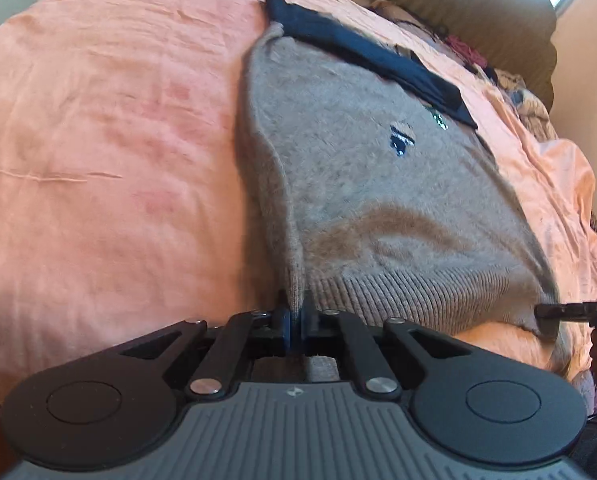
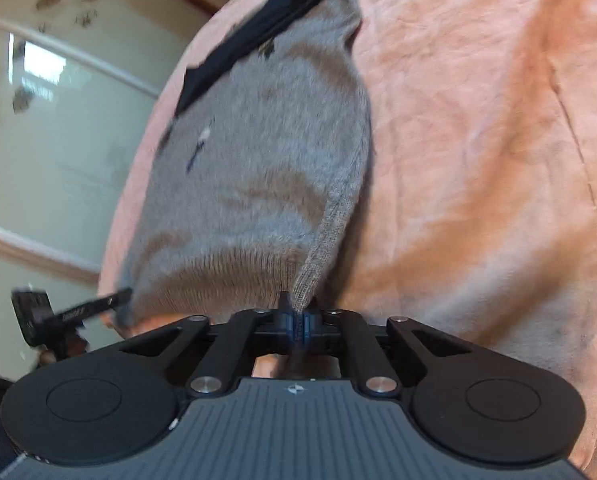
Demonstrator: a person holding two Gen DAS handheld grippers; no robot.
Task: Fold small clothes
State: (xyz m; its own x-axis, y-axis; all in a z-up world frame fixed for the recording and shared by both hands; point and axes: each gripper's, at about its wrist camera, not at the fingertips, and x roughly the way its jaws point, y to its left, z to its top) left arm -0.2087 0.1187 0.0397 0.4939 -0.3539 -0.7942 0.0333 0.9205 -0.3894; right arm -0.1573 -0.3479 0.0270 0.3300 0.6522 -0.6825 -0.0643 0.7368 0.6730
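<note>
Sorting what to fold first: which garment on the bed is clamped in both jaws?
The fuzzy grey-brown knit sweater, pinched at its ribbed hem; the dark navy garment lies free beyond it.

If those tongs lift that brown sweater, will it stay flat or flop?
Probably flop: the sweater is soft knit, already sagging and creasing between the left tongs and right tongs pinching its ribbed hem. It looks fuzzy, so likely not slippery. The dark garment on top may slide off.

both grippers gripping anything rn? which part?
Yes. The left gripper and the right gripper are each shut on a bottom corner of the sweater, at its ribbed hem.
</note>
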